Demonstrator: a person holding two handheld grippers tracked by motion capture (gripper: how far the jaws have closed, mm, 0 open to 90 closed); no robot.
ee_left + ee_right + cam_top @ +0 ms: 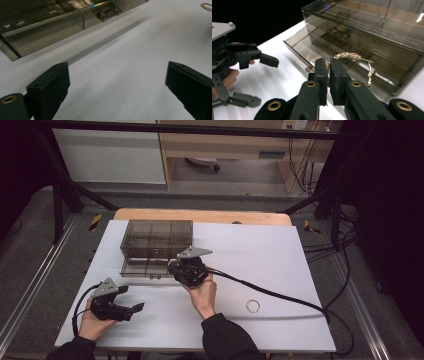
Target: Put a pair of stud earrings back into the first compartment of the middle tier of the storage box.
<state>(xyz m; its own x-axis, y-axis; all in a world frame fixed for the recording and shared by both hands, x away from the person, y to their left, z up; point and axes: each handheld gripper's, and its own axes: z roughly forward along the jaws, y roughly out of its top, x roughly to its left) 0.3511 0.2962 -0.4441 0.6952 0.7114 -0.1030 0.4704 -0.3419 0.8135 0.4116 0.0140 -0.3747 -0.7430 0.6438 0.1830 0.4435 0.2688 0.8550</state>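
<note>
black grippers (131,310) | grey triangular top plates | brass screws | black cables | dark sleeves (227,339)

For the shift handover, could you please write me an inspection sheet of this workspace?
Surface: white sheet over a wooden table.
Job's things: smoky transparent drawer box, bottom drawer pulled out; gold chain bracelet pinched in the right gripper.
Clutter: second gold bracelet lying on the sheet.
Grippers: right shut on the bracelet by the drawer; left gripper open, empty.
Cables: black cable across the sheet.
Surroundings: black frame, grey floor.
</note>
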